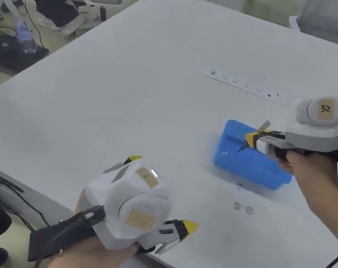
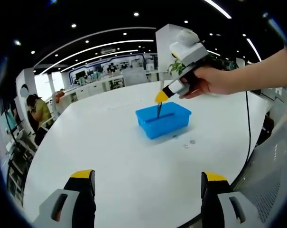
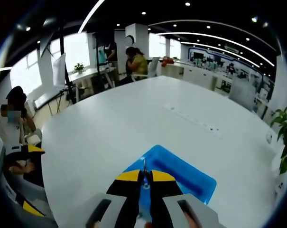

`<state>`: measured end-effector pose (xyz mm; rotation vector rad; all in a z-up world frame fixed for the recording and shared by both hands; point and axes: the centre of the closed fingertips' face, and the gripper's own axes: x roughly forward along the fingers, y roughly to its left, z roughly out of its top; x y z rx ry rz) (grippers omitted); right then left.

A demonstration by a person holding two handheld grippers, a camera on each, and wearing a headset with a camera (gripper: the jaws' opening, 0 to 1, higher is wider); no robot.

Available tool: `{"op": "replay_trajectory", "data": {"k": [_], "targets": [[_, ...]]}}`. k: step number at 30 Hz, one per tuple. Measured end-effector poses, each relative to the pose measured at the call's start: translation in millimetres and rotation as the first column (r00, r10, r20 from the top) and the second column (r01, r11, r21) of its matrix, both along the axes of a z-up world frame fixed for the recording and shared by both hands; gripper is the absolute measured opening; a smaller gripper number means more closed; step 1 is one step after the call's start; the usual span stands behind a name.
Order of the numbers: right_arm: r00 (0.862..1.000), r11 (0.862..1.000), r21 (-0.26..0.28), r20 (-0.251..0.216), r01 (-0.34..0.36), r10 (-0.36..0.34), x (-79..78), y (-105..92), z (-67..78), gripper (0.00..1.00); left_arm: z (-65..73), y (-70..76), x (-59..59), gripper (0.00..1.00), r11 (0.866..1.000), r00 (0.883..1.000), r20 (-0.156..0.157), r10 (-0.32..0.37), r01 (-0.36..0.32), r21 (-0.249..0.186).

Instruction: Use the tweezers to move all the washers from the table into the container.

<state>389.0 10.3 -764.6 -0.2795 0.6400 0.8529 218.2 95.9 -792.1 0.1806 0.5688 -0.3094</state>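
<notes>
In the head view the left gripper [image 1: 160, 192] sits at the lower left, held in a hand low over the near edge of the white table [image 1: 129, 100], its yellow-tipped jaws spread wide with nothing between them. At the right edge a hand reaches in level with the right gripper [image 1: 251, 139], its jaws clamped on the tweezers [image 1: 262, 127], whose dark tip slants down over the blue container [image 1: 247, 162]. Three washers [image 1: 249, 210] lie on the table just below the container's near side, and a power strip [image 1: 244, 84] lies above it. The left gripper view shows its own jaws well apart at the bottom, and across the table the right gripper [image 2: 162, 96] coming in from the upper right, the tweezers [image 2: 159, 109] pointing steeply down into the container [image 2: 164, 122]; two washers [image 2: 192, 141] lie just beside it. Whether the tip holds a washer is too small to tell. The right gripper view looks down its closed jaws at the tweezers [image 3: 144, 167] above the container [image 3: 186, 179], with the left gripper [image 3: 20, 156] at the left edge.
</notes>
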Motion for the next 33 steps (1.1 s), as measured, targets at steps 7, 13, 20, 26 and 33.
{"op": "replay_trajectory", "data": {"k": [7,13,20,26,33], "targets": [[1.0,1.0,0.013,0.013,-0.007,0.006,-14.9,-11.2,9.3,0.03,0.7,-0.7,0.5,0.95,1.0,1.0,0.006,-0.004,0.004,0.007],[1.0,1.0,0.017,0.022,-0.002,0.002,-25.3,-19.8,11.9,0.03,2.1,0.6,1.4,0.94,1.0,1.0,0.014,0.004,-0.004,0.003],[1.0,1.0,0.029,0.013,-0.006,0.005,-37.6,-20.6,8.8,0.03,2.3,1.2,1.3,0.94,1.0,1.0,0.016,0.006,-0.006,0.006],[1.0,1.0,0.017,0.009,-0.023,0.023,-48.5,-19.6,-0.7,0.03,2.1,1.7,1.3,0.94,1.0,1.0,0.018,0.007,-0.007,0.009],[0.999,1.0,-0.008,-0.012,-0.03,0.03,-50.3,-21.9,-18.0,0.03,2.6,2.1,1.2,0.94,1.0,1.0,0.022,0.005,-0.005,0.023]]}}
